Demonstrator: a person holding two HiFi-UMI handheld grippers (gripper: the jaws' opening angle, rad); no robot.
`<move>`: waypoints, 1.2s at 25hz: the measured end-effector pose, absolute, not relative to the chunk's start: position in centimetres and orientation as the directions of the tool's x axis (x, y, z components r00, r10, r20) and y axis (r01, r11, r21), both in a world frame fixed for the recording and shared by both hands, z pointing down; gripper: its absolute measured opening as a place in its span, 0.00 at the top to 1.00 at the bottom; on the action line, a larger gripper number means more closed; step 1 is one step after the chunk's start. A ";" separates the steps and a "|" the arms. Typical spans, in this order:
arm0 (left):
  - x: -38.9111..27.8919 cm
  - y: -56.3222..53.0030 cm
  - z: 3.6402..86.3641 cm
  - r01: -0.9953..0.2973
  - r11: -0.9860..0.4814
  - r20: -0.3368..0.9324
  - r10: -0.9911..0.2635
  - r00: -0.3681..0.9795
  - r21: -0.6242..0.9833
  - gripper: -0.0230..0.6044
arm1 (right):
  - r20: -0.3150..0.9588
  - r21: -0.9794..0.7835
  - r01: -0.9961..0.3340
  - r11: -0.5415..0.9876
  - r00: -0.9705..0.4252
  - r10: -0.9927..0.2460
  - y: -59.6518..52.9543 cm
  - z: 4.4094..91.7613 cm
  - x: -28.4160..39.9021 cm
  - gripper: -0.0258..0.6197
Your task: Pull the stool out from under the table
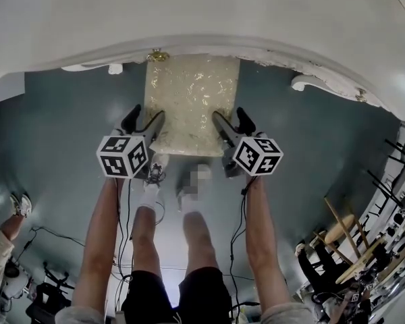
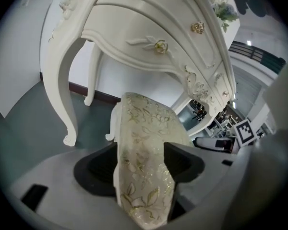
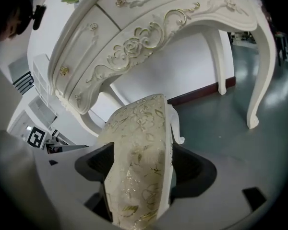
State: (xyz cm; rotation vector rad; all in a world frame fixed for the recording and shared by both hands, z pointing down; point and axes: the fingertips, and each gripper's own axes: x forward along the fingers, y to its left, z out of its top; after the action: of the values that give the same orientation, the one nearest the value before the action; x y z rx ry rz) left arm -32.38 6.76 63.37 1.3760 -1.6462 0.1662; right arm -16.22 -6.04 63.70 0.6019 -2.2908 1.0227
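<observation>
The stool [image 1: 192, 100] has a cream seat with a gold leaf pattern and stands half under the white carved table [image 1: 202, 12]. My left gripper [image 1: 146, 121] straddles the seat's near left corner, and my right gripper [image 1: 229, 119] straddles the near right corner. In the left gripper view the stool seat [image 2: 144, 138] runs up between the jaws of the left gripper [image 2: 141, 164], which stand apart with a gap at one side. In the right gripper view the stool seat [image 3: 139, 138] lies likewise inside the wide jaws of the right gripper [image 3: 144, 169]. Both point steeply down.
The person's legs and a shoe [image 1: 154, 174] stand just behind the stool on the grey-green floor. Curved table legs [image 2: 67, 95] [image 3: 261, 80] flank the stool. Cables [image 1: 47, 235] trail on the floor, stands and gear [image 1: 364, 248] crowd the lower right, and another person's shoe [image 1: 20, 204] is at left.
</observation>
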 end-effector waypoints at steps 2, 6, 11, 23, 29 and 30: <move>-32.3 6.4 64.2 -0.820 0.358 0.720 -0.689 0.090 0.446 0.51 | 0.644 -0.537 -0.599 0.594 -0.746 -0.170 -6.4 64.5 -16.2 0.39; -32.5 5.8 65.6 -0.803 0.369 0.720 -0.686 0.104 0.467 0.51 | 0.649 -0.554 -0.604 0.573 -0.744 -0.157 -6.9 66.1 -16.2 0.39; -32.6 5.5 66.2 -0.782 0.359 0.701 -0.701 0.134 0.509 0.51 | 0.626 -0.620 -0.573 0.536 -0.773 -0.102 -6.8 66.8 -16.7 0.39; -32.8 5.5 66.3 -0.775 0.349 0.658 -0.744 0.113 0.527 0.49 | 0.558 -0.698 -0.511 0.501 -0.827 -0.065 -6.3 67.1 -17.8 0.38; -32.8 5.5 66.3 -0.777 0.337 0.647 -0.754 0.115 0.532 0.49 | 0.554 -0.703 -0.508 0.498 -0.830 -0.064 -6.3 67.1 -17.8 0.38; -32.8 5.5 66.3 -0.778 0.338 0.646 -0.755 0.111 0.530 0.49 | 0.552 -0.704 -0.507 0.497 -0.831 -0.067 -6.3 67.1 -17.8 0.38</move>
State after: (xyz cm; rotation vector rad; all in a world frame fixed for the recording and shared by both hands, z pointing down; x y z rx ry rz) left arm -32.83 5.48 66.29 1.4065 -1.6299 0.0285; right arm -17.82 -6.26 67.10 0.4731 -2.2872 1.2929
